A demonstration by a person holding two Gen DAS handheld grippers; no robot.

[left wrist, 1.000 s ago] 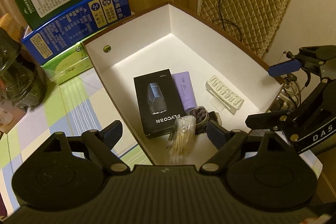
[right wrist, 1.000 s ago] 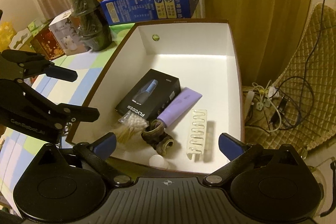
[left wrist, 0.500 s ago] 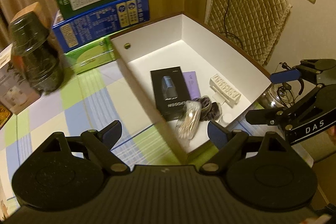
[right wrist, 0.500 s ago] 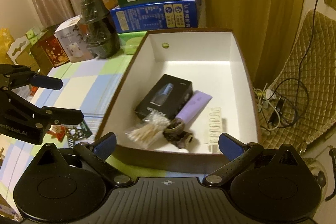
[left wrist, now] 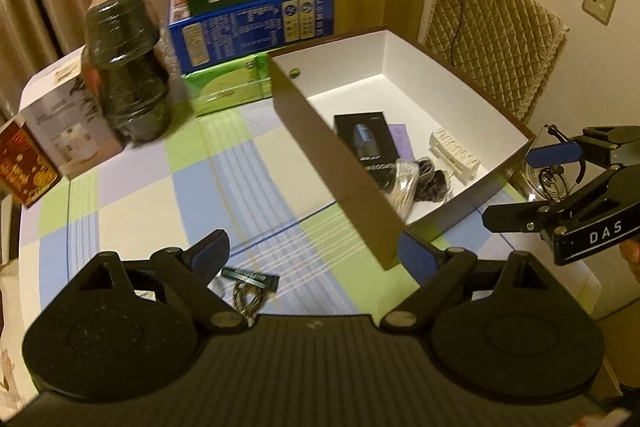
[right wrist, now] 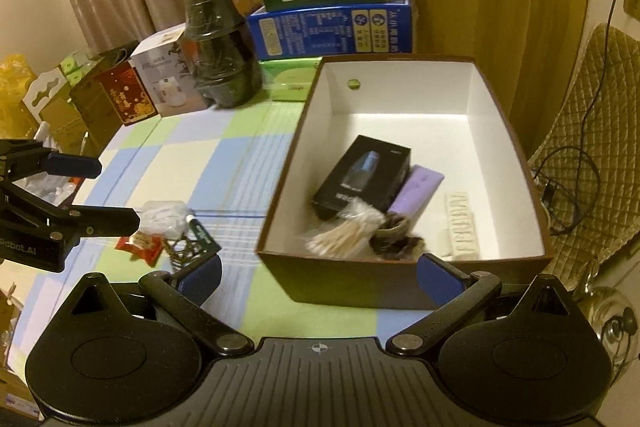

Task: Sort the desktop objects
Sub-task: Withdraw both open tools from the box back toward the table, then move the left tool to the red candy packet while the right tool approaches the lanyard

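Note:
A brown box with white inside (right wrist: 400, 291) holds a black shaver carton (right wrist: 362, 173), a purple tube (right wrist: 416, 189), a white hair clip (right wrist: 462, 227), a bag of cotton swabs (right wrist: 342, 235) and a dark scrunchie (right wrist: 394, 237). On the checked cloth to its left lie a white wad (right wrist: 164, 217), a red packet (right wrist: 140, 243) and a green-carded bundle of hair ties (right wrist: 192, 239). My right gripper (right wrist: 319, 274) is open in front of the box's near wall. My left gripper (left wrist: 312, 253) hovers over the cloth just above the carded bundle (left wrist: 250, 281), its jaws opening with nothing between them.
Green, blue and lime cartons (left wrist: 248, 19) are stacked behind the box. A dark wrapped jar (left wrist: 128, 67), a white carton (left wrist: 68, 123) and a red one (left wrist: 24, 163) stand at the back left. A quilted chair (left wrist: 492, 39) and cables (right wrist: 568, 183) are to the right of the table.
Both grippers have drawn back from over the box toward the near side of the table, the left one further left. The loose items on the cloth have come into view.

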